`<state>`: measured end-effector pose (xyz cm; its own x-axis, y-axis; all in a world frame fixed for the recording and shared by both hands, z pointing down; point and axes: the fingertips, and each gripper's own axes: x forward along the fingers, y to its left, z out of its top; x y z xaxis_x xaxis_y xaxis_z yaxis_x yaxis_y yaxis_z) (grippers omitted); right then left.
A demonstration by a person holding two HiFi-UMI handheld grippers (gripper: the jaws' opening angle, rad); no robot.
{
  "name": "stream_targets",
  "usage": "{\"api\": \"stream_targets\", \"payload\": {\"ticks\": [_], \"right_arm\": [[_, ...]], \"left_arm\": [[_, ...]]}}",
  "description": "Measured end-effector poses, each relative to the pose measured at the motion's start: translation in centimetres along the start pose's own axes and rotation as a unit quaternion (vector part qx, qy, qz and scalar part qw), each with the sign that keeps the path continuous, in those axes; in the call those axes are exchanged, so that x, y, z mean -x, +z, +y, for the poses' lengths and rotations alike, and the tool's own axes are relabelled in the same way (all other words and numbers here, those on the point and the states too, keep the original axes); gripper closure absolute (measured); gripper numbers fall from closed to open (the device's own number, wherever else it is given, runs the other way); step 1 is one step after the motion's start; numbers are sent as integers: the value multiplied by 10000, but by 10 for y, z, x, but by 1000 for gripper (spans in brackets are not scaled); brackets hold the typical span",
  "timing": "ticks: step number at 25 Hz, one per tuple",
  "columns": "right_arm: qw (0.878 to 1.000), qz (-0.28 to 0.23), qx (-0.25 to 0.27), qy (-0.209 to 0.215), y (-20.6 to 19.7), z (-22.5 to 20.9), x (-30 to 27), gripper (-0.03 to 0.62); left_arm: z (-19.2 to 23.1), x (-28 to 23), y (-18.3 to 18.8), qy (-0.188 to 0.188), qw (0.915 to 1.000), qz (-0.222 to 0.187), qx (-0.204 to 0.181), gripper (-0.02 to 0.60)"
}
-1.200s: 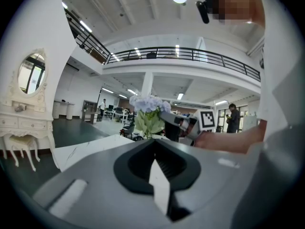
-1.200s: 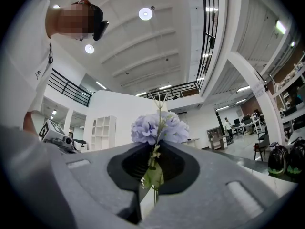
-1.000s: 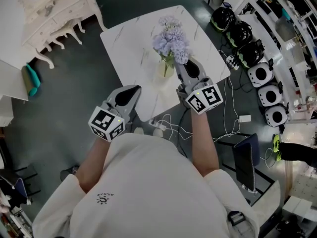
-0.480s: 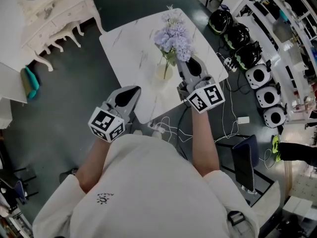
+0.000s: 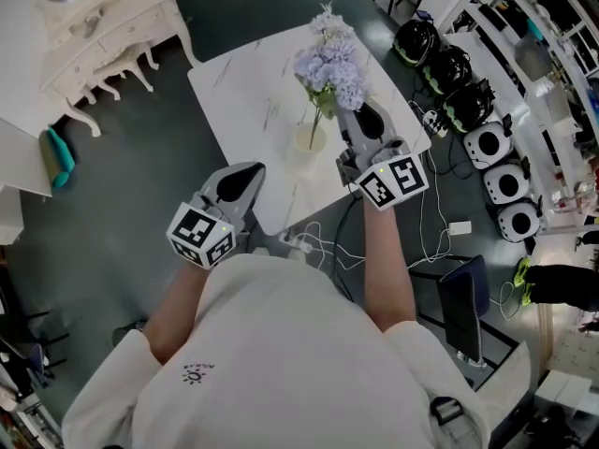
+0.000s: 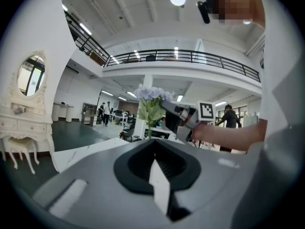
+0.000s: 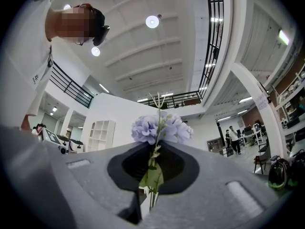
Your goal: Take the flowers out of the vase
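Observation:
A bunch of pale purple flowers (image 5: 330,62) on green stems rises above a clear glass vase (image 5: 309,140) on the white marble table (image 5: 243,92). My right gripper (image 5: 348,114) is shut on the stems just above the vase. In the right gripper view the flowers (image 7: 161,129) stand straight ahead of the right gripper (image 7: 153,151), with stems and a leaf pinched in the jaws. My left gripper (image 5: 253,168) hovers shut and holds nothing at the table's near edge, left of the vase. From the left gripper (image 6: 153,142) I see the flowers (image 6: 150,99) and the other gripper beyond.
A white dresser (image 5: 103,26) stands at the far left with a teal object (image 5: 61,152) on the floor beside it. Black and white helmet-like devices (image 5: 449,64) line the right side. Cables (image 5: 318,239) trail on the floor below the table's near edge.
My right gripper has risen with the flowers in it, and the stems have slid further up out of the vase. The left gripper has stayed where it was.

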<state>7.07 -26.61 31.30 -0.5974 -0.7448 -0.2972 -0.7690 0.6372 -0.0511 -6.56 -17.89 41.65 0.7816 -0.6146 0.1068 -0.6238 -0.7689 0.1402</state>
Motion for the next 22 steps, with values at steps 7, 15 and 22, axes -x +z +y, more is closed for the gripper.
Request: {"api": "stream_targets", "payload": {"ticks": [7, 15, 22], "right_arm": [[9999, -115, 31, -10, 14, 0, 3, 568], [9997, -246, 26, -75, 36, 0, 12, 569], [9994, -284, 38, -181, 45, 4, 18, 568]], "left_arm": [[-4, -3, 2, -21, 10000, -59, -7, 592], [-4, -4, 4, -35, 9999, -106, 11, 594], [8, -1, 10, -128, 9998, -161, 1, 592]]}}
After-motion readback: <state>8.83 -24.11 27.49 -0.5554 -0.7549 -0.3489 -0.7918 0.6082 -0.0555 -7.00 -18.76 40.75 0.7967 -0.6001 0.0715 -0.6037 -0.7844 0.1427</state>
